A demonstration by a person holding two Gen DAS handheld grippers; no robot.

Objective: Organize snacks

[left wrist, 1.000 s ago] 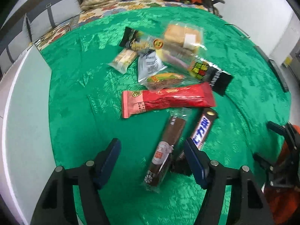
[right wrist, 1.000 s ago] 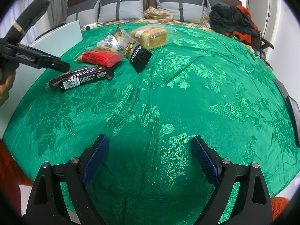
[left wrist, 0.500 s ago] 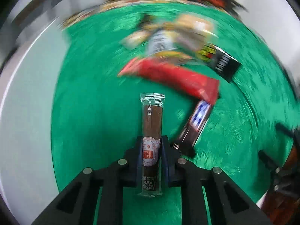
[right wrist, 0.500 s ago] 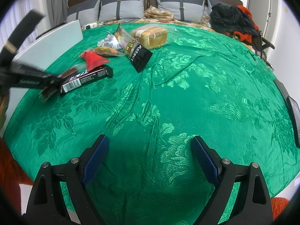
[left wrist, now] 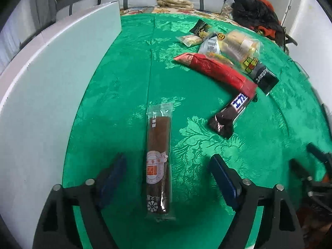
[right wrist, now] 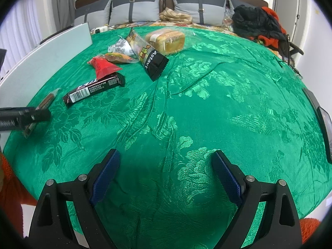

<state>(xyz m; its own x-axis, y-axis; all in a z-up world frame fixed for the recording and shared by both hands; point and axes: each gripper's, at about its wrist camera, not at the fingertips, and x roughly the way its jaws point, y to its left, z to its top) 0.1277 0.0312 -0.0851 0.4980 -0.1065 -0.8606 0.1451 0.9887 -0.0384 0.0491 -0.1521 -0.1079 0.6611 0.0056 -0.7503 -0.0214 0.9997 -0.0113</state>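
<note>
Nearest, our left gripper (left wrist: 166,178) stands with its jaws spread wide, the blue pads clear of anything. Between them, flat on the green cloth (left wrist: 128,78), lies the brown snack bar (left wrist: 158,159) in its clear wrapper, lengthwise along the fingers and touching neither pad. Our right gripper (right wrist: 166,176) is likewise wide apart, with only patterned cloth between its fingers.

Further out and to the right of the brown bar we see the dark chocolate bar (left wrist: 231,114), tilted, its far end tucked under the red packet (left wrist: 217,72). Just beyond the red packet sits the black-ended packet (left wrist: 262,76), then a clear bag of bread (left wrist: 241,43), a white sachet (left wrist: 209,45) and a small pale packet (left wrist: 189,39), all heaped close together.

Along the left edge of the cloth runs a white board (left wrist: 41,103). Farthest back are grey pillows (right wrist: 141,10) and a dark heap of clothing (right wrist: 255,22).
</note>
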